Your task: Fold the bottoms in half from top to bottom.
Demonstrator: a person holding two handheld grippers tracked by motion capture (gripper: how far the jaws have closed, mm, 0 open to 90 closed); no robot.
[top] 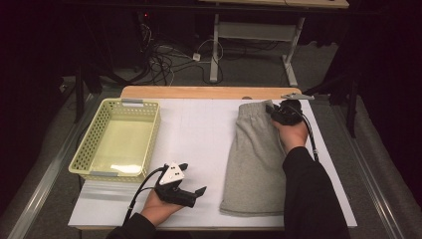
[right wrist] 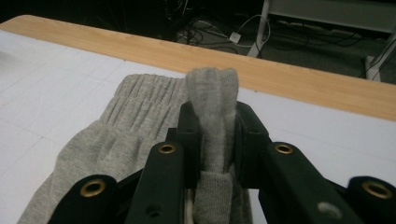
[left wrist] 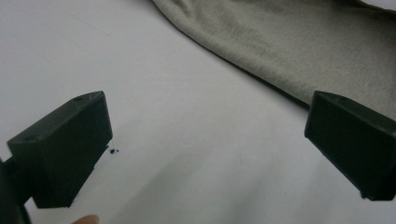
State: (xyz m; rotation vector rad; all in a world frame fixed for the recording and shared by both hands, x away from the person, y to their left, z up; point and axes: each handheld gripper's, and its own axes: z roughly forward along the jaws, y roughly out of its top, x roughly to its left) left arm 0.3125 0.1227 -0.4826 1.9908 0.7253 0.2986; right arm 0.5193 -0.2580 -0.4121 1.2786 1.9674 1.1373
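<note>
The right gripper (right wrist: 215,140) had its jaws pinched narrow on a bunched fold of the shorts (top: 255,159), at the waistband corner; the fold stood up between the pads and poked out past their tips. That grip looked meant for lifting the waistband end off the table (top: 199,134), most likely to fold it over or carry it off. The rest of the shorts lay flat behind and below the jaws, toward the person.

The left gripper (left wrist: 205,140) hung with its jaws wide and nothing between them, bare table under the gap. The shorts' edge (left wrist: 289,51) lay just beyond the tips, apart from both pads, so it seemed to wait for its own hold on the hem.

A yellow basket (top: 119,139) stood well off to that gripper's far side. Nothing lay between either gripper and the cloth.
</note>
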